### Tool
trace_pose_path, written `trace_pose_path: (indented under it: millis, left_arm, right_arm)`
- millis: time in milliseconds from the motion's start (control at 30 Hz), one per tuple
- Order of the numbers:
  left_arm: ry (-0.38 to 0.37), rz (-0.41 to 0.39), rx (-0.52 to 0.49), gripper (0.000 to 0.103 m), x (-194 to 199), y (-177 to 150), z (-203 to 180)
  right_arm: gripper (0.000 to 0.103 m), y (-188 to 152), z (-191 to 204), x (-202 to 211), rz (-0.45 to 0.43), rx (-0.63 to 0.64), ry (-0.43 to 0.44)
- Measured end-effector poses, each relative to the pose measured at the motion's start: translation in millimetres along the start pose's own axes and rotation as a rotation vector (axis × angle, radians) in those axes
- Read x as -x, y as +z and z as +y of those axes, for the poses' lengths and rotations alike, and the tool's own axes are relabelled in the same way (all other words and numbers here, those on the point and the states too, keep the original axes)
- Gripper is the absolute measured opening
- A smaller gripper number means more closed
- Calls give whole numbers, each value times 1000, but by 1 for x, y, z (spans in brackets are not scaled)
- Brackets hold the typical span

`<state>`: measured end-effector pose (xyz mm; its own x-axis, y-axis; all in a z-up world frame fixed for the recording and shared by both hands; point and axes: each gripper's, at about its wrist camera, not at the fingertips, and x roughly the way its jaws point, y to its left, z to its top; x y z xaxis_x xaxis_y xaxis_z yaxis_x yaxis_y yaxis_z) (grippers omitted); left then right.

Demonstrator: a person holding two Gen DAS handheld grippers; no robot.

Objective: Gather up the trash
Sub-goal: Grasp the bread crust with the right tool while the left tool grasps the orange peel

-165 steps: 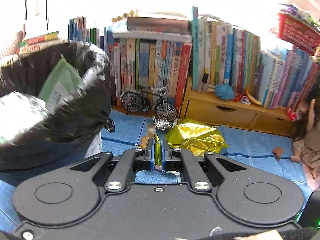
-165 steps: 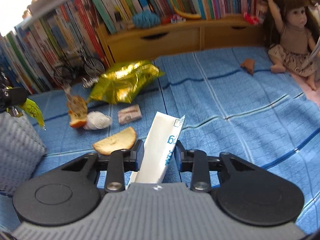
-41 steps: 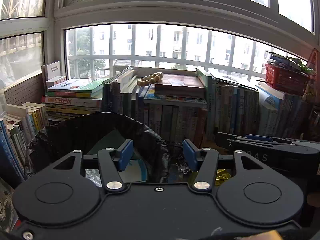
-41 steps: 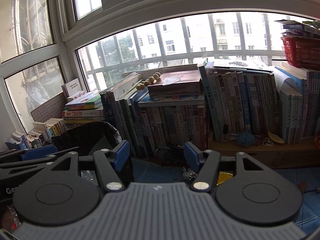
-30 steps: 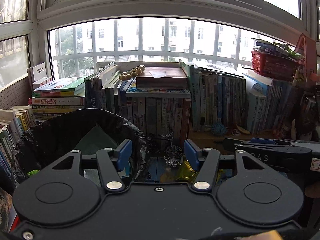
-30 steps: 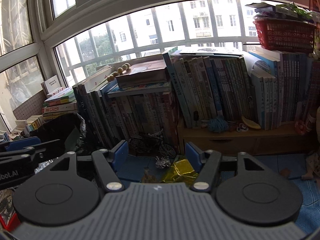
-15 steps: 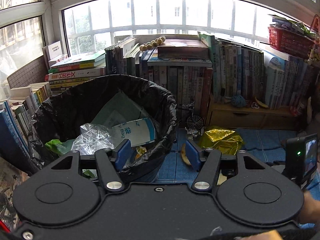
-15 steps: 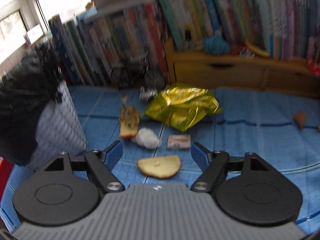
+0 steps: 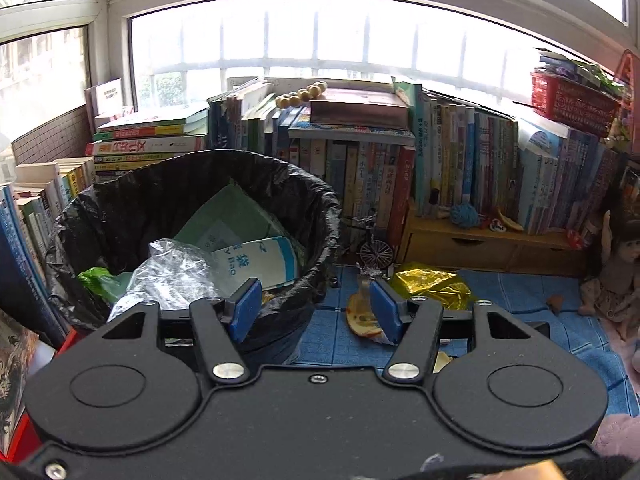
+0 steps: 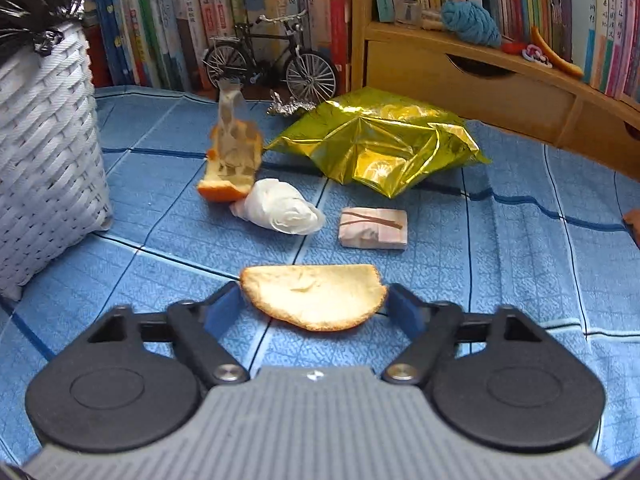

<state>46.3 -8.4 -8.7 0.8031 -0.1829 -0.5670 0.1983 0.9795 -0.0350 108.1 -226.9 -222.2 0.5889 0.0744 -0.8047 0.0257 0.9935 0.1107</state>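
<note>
The right gripper [image 10: 314, 304], jaws closing around a flat peel slice [image 10: 314, 296] on the blue mat [image 10: 500, 248], apparently not yet pinching it, could skid it away; left gripper [image 9: 316, 310] hangs open, empty.

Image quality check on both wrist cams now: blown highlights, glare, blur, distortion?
Left wrist: window blown out white, books backlit and dim, frame lines bowed by the fisheye. Right wrist: evenly lit, gold foil bag throws glare, peel between the closing right tongs is sharp, edges curve.
</note>
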Motion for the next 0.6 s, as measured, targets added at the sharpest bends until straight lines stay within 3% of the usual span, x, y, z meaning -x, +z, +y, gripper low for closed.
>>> trace_pose_path:
  millis: [200,333,500,600]
  left_arm:
    - [-64,13,-50,58,-7,-3,-25]
    - [-105,37,-75,58,-22,-8,-47]
    - [-115,95,-42,56,-62,-21,-67]
    - [-78,155,10,50,-101,-32,-74]
  right_arm:
    - [60,1,-7,10,-22,-6,34]
    - [58,3,-18,22,-46,-42,45]
    - [58,6,-37,36,-87,-76,44]
    - [58,6,-49,41,-102,-86,38]
